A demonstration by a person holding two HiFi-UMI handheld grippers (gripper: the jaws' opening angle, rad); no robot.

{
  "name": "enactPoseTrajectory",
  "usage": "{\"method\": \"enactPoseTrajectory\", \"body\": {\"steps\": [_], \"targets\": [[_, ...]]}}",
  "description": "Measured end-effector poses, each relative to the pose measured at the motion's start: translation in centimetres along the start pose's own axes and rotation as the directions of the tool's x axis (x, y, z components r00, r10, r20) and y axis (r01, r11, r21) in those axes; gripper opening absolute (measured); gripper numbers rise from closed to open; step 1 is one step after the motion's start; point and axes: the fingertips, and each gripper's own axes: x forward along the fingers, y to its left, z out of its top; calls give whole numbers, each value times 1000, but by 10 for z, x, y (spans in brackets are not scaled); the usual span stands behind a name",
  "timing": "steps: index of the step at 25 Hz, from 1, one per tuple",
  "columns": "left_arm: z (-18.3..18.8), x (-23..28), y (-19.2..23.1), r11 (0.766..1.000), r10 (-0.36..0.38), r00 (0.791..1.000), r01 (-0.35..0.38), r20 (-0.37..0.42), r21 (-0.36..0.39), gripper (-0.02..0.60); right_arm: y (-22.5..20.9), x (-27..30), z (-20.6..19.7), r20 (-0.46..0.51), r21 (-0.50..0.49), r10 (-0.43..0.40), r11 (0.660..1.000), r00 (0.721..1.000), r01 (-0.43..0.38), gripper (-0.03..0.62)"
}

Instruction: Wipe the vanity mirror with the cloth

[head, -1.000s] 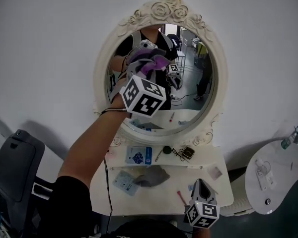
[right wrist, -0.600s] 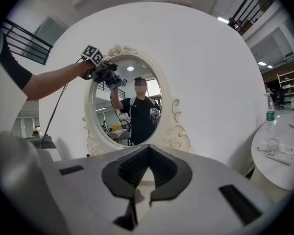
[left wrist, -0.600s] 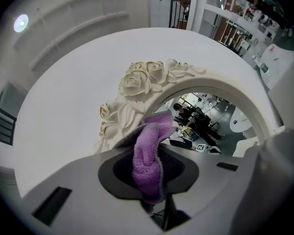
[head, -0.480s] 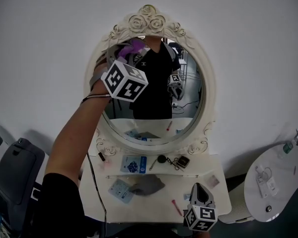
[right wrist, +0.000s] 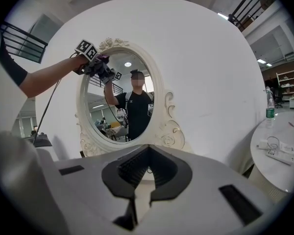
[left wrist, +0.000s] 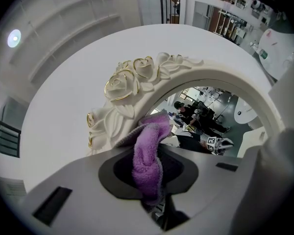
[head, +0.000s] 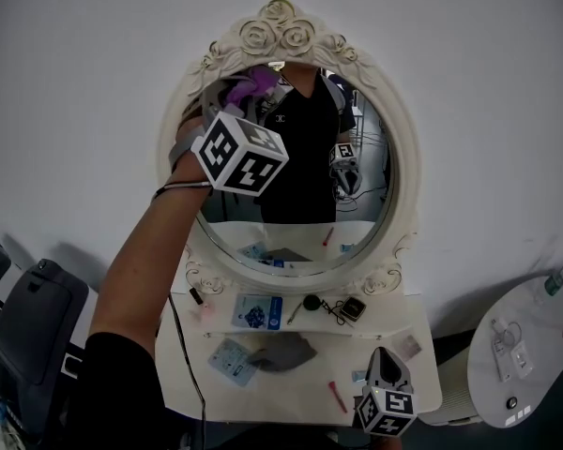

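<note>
Up near the top left of the oval mirror (head: 305, 221), a purple cloth (head: 251, 86) is pressed to the glass, just below the carved roses (head: 280, 28) that crown the white frame. The cloth is clenched in the left gripper (head: 236, 111), which is held high on an outstretched arm (head: 145, 261). In the left gripper view the cloth (left wrist: 148, 155) is seen pinched between the jaws and folded upward, its tip touching the rim of the glass beside the gilt-edged roses. The right gripper (head: 383, 382) is held low over the front edge of the table (head: 263, 382), well apart from the mirror. In the right gripper view its jaws are seen drawn together with only a slit between them; nothing is held, and they are pointed toward the mirror. A grey rag (head: 283, 352) and small items are scattered on the table.
</note>
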Motion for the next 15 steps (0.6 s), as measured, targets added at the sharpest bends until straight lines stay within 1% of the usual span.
{"method": "enactPoseTrajectory", "body": {"steps": [5, 10, 15], "targets": [[6, 2, -5, 998, 21, 1000, -21, 6, 65, 60, 9, 9, -1, -8, -2, 32, 999, 999, -32, 11], [15, 2, -6, 996, 33, 999, -34, 6, 87, 58, 9, 13, -5, -14, 12, 40, 999, 999, -40, 11], [25, 1, -9, 995, 33, 999, -33, 0, 93, 58, 13, 15, -6, -15, 9, 56, 998, 998, -55, 11]]}}
